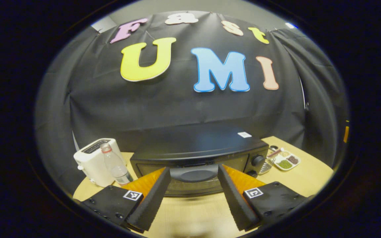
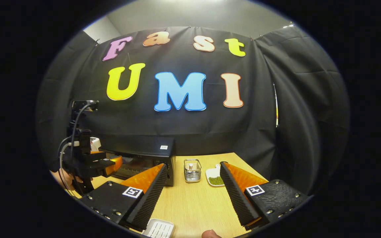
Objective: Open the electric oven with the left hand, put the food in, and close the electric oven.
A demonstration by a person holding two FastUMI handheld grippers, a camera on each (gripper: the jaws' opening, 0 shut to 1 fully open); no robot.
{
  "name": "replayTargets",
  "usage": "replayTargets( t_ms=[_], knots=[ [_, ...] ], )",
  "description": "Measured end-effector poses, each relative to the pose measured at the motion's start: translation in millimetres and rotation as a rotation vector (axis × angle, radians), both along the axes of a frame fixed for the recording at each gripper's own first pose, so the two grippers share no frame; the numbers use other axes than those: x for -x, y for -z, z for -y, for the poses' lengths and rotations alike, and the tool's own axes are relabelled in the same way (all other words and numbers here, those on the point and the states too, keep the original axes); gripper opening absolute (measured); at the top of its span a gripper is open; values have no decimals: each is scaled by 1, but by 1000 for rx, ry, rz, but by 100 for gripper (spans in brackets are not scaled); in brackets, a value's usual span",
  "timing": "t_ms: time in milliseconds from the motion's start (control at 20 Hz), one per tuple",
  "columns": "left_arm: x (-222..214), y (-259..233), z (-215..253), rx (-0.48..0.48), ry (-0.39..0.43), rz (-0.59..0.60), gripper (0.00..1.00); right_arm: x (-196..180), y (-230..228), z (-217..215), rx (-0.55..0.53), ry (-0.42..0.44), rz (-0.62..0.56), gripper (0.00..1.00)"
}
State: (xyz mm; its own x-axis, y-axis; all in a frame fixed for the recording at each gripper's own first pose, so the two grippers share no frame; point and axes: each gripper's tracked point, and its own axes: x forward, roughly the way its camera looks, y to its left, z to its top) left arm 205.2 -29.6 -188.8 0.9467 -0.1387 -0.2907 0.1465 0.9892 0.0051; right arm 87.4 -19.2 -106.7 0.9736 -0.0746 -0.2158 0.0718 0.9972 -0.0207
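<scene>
Electric oven [image 1: 197,155] at bench [image 1: 190,215] rear, door closed. Left gripper [image 1: 193,173] released, fingers flanking oven's door handle [image 1: 193,172], not pressing. Right gripper [image 2: 193,185] released, empty, right of oven.

Risk: shallow pinch slips off handle; hard pull drags oven, knocks bottle [image 1: 116,165] at oven's left.

Sticker [image 1: 244,134] on oven top unreadable.

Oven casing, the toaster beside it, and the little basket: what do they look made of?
Oven: dark matte casing, probably painted metal; the door front reflects like glass. Toaster: smooth off-white shell, likely plastic. Basket: thin shiny wires with gaps between them, so metal mesh, probably steel. Table: pale wood-grain surface, possibly laminate.
</scene>
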Motion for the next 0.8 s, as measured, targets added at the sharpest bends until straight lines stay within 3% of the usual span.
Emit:
replayTargets(
  t_ms=[350,800],
  knots=[
    [61,-95,0,23,-59,144,97,9,-42,11,-17,-84,99,98],
    [184,-158,-5,20,-183,220,100,72,-65,51,-49,-172,151,97]
  ],
)
